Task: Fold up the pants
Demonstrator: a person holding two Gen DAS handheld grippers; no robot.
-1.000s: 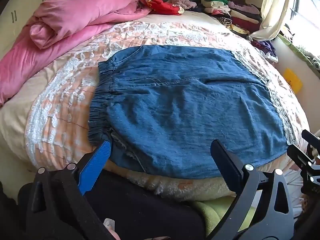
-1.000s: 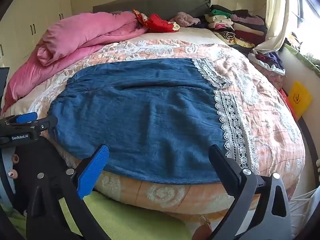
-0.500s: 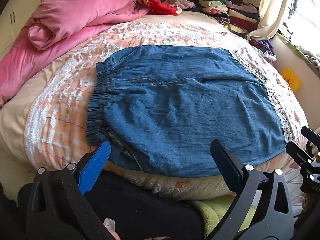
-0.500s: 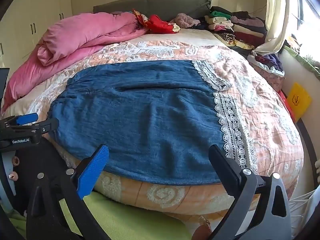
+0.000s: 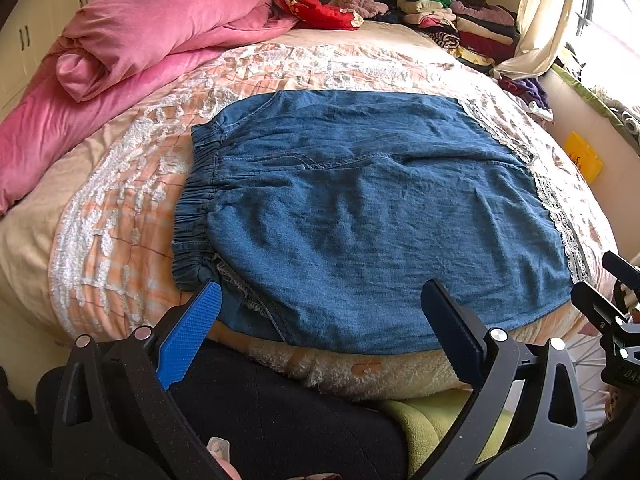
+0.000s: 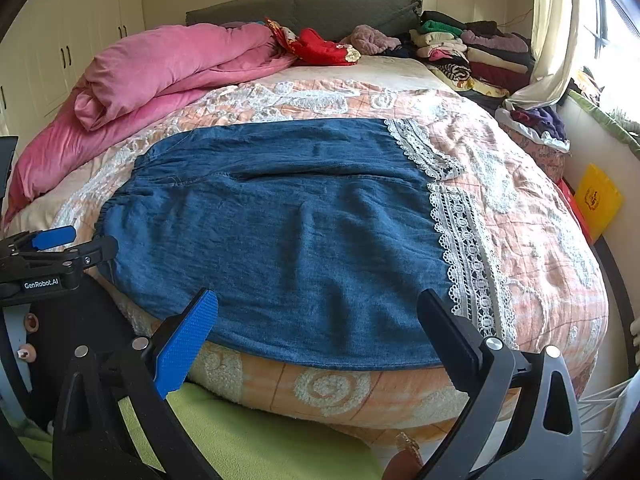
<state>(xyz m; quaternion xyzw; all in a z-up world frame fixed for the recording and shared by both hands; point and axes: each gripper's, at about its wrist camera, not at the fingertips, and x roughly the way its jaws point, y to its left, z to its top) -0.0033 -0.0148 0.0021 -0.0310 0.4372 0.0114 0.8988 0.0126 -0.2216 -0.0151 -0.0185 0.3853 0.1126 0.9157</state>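
Blue denim pants [image 5: 372,216] lie flat across the bed, elastic waistband [image 5: 196,200] to the left, white lace-trimmed leg ends [image 6: 464,248] to the right. They also show in the right wrist view [image 6: 280,236]. My left gripper [image 5: 320,300] is open and empty, hovering just before the near edge of the pants, close to the waistband corner. My right gripper [image 6: 318,308] is open and empty, just before the near edge by the lace hem. Each gripper shows at the edge of the other's view: the right [image 5: 612,292], the left [image 6: 60,248].
A pink duvet [image 5: 132,52] is bunched at the back left of the bed [image 5: 100,216]. Stacks of folded clothes [image 5: 456,28] and a red garment [image 5: 320,12] lie near the headboard. A yellow bag [image 6: 598,200] stands by the right wall.
Both grippers have edged slightly forward and up toward the bed, so the pants sit a little lower in both views. Both stay open. The pants have not moved.
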